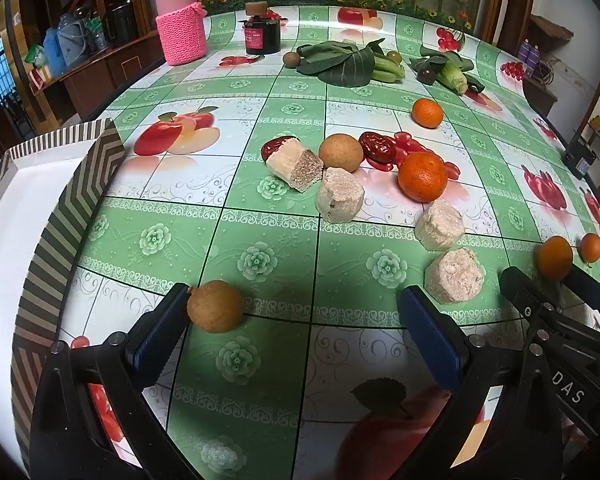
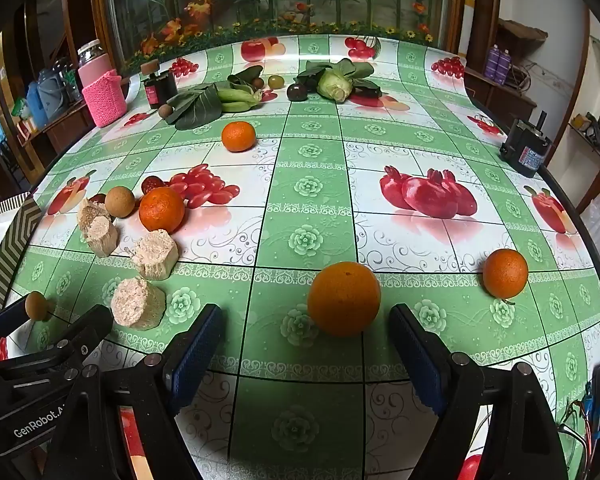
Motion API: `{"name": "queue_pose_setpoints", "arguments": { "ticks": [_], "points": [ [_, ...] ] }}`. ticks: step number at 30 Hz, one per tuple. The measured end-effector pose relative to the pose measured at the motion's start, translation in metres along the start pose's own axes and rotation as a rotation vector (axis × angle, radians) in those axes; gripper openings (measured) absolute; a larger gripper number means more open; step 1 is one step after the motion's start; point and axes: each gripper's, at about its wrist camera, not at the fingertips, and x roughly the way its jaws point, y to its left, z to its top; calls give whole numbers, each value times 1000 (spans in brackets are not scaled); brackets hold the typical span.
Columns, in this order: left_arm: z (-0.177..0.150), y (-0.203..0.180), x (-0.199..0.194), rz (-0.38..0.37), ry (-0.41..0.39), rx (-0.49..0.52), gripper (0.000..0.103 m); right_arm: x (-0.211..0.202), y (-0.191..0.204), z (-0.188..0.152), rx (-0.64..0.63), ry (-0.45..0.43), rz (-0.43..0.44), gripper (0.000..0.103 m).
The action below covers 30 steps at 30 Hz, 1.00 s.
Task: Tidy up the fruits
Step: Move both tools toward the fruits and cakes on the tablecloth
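Note:
My left gripper is open and low over the table; a small brown round fruit lies against its left fingertip. My right gripper is open with an orange between and just beyond its fingertips. More oranges lie around: one to the right, one mid-left, one further back. Another brown fruit sits beside several pale sugarcane chunks and a red date. The striped box with a white inside stands at the left.
Leafy greens, a dark plum and small fruits lie at the back. A pink knitted bottle and a dark jar stand back left. A black device sits at the right table edge.

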Motion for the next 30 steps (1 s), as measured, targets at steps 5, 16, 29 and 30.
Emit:
{"name": "queue_pose_setpoints", "arguments": {
  "ticks": [5,16,29,30],
  "points": [
    [-1,1,-2,-11,5,19,103,-5,2,-2,-11,-6,4,75],
    [-8,17,-50,-10,-141,59,102,-44,12,-13,-56,-73,111,63],
    [-26,40,-80,-35,-193,50,102,-86,25,-22,-91,-181,211,63],
    [-27,41,-81,-35,-193,51,102,-88,26,-22,-93,-183,224,63]
  ]
}}
